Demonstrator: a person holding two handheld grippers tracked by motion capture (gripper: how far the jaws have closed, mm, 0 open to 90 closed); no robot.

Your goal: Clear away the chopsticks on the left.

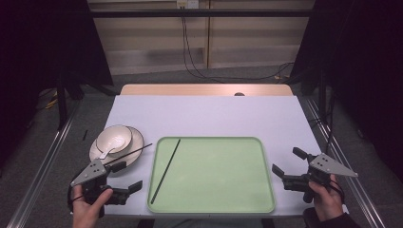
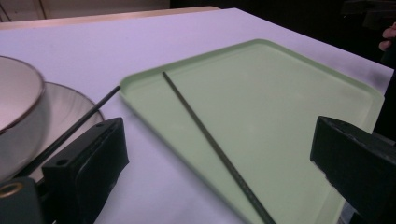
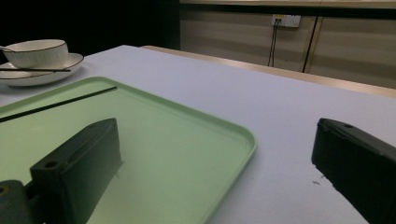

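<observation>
A white surface (image 1: 209, 111) carries a pale green tray (image 1: 223, 190) at the middle of its near edge. One black chopstick (image 1: 166, 170) lies inside the tray along its left side, slanting from the tray's near left corner up toward its far edge. Just beyond the tray's far left corner, near the surface's left edge, sits a cream plate (image 1: 135, 142) with a cream bowl (image 1: 114, 137) standing on it; a white spoon (image 1: 105, 153) rests in the bowl with its handle over the rim. A second black chopstick (image 1: 130, 154) lies across the plate's near rim, its tip reaching toward the tray's corner without touching it.

The left hand-held gripper (image 1: 127, 176), held by the person's left hand (image 1: 88, 205) at the near left corner of the surface, has its jaws spread wide and holds nothing. In the left gripper view, the tray (image 2: 261, 84), the chopstick in it (image 2: 212, 144) and the plate (image 2: 70, 105) show between those jaws.

The right hand-held gripper (image 1: 286, 162), held by the right hand (image 1: 325, 199) at the surface's near right edge just beside the tray, is likewise released, jaws apart and empty. The right gripper view looks across the tray (image 3: 177, 140) toward the bowl (image 3: 35, 53) at the far side.
</observation>
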